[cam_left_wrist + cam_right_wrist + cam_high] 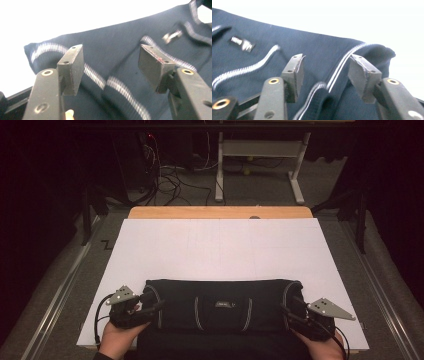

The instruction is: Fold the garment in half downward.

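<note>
High view: dark folded garment (222, 312) along the near edge of the white sheet (220, 245), long axis running left to right. Left gripper (150, 302) at its left end, right gripper (292, 312) at its right end, equally near. Both released, jaws apart over fabric, nothing pinched.

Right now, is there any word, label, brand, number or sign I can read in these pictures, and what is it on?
No text can be read.
Small label on the dark garment: light print, too small and blurred to read; the same in the right gripper view.
White sheet: faint lines, no writing.
</note>
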Action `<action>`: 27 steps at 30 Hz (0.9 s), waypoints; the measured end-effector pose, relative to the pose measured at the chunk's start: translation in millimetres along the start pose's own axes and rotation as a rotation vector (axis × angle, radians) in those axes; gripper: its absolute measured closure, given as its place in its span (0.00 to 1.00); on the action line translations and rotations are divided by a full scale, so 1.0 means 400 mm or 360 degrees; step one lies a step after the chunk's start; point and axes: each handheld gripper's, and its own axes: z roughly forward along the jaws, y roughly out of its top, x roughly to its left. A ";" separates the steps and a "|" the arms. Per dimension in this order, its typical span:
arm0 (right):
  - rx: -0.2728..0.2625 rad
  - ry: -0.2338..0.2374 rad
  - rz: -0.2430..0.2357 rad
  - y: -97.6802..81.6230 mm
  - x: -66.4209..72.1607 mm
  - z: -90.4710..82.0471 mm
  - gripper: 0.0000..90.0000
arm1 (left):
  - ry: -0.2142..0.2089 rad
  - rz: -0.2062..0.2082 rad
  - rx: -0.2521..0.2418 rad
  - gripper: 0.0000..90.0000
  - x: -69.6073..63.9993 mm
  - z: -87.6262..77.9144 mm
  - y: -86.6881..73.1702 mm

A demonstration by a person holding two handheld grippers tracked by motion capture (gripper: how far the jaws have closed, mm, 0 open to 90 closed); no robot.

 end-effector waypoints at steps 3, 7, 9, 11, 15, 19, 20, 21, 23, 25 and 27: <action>-0.0021 -0.0046 0.0019 0.025 -0.025 0.025 0.45 | 0.0010 -0.0045 -0.0083 0.38 0.020 0.017 0.039; -0.0057 -0.0080 0.0043 0.048 -0.045 0.044 0.40 | -0.0011 -0.0082 -0.0168 0.37 0.027 0.039 0.069; -0.0089 -0.0110 0.0045 0.067 -0.059 0.067 0.38 | -0.0002 -0.0092 -0.0188 0.37 0.032 0.056 0.080; -0.0080 -0.0117 0.0046 0.080 -0.070 0.089 0.36 | 0.0059 -0.0081 -0.0174 0.37 0.040 0.076 0.085; -0.0026 -0.0155 0.0045 0.100 -0.095 0.134 0.30 | 0.0216 -0.0081 -0.0087 0.26 0.068 0.082 0.079; 0.0069 -0.0222 0.0120 0.089 -0.130 0.155 0.17 | 0.0284 -0.0183 0.0051 0.19 0.115 0.081 0.059; 0.0069 -0.0222 0.0120 0.089 -0.130 0.155 0.17 | 0.0284 -0.0183 0.0051 0.19 0.115 0.081 0.059; 0.0087 -0.0239 0.0133 0.085 -0.134 0.156 0.17 | 0.0293 -0.0201 0.0102 0.19 0.123 0.084 0.053; 0.0140 -0.0266 0.0160 0.073 -0.142 0.157 0.18 | 0.0290 -0.0237 0.0171 0.19 0.133 0.088 0.044; 0.0242 -0.0248 0.0191 0.057 -0.151 0.162 0.22 | 0.0290 -0.0262 0.0267 0.24 0.138 0.096 0.032; 0.0268 -0.0247 0.0201 0.052 -0.150 0.162 0.23 | 0.0316 -0.0244 0.0283 0.27 0.135 0.094 0.026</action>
